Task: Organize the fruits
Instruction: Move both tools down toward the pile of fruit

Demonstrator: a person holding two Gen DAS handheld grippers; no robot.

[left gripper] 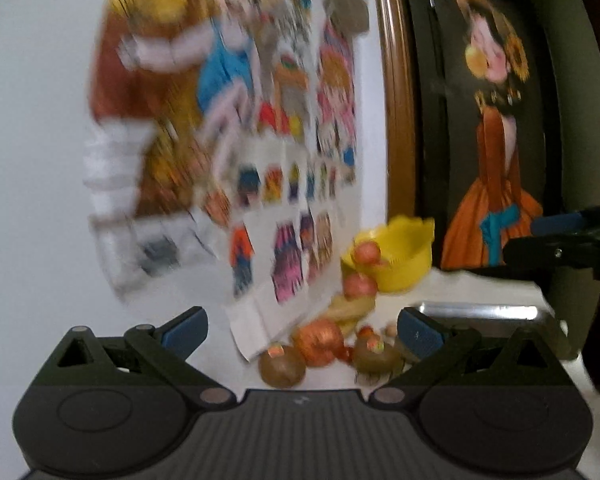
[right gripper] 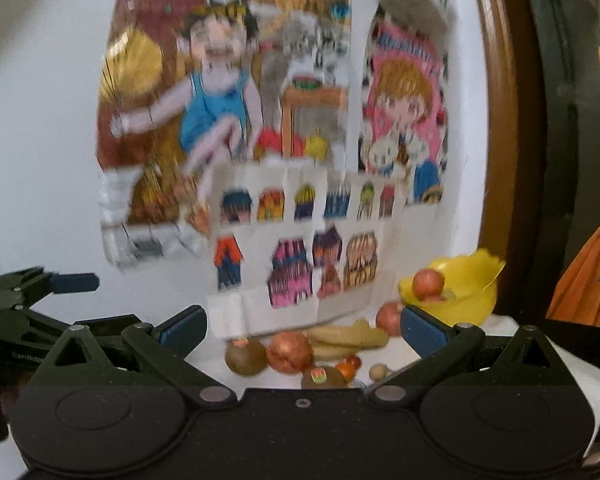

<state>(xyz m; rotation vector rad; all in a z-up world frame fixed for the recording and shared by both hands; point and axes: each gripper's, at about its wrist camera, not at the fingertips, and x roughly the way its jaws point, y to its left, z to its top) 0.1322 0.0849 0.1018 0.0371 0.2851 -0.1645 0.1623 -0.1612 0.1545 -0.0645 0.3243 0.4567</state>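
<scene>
Both tools were found wide apart and empty: the left tool (left gripper: 302,330) and the right tool (right gripper: 304,328) each framed the fruit cluster low in the centre of its view, with neither touching any fruit. The yellow bowl (right gripper: 466,294) stood at the lower right of the right wrist view, against the wall, with one red apple (right gripper: 428,282) inside it and a second red apple (right gripper: 388,316) just outside its rim. On the white desk (right gripper: 572,364) lay bananas (right gripper: 348,338), an orange (right gripper: 290,352) and two brown kiwis (right gripper: 246,356) close together, some touching. Both views were blurred, so the smaller items could not be identified. Judgement: the step in hand appeared to be the approach to a first pick. It would be done well by selecting an outer fruit, such as the nearest kiwi, centring it between the pads and closing gently so neighbours were not rolled off the desk.
</scene>
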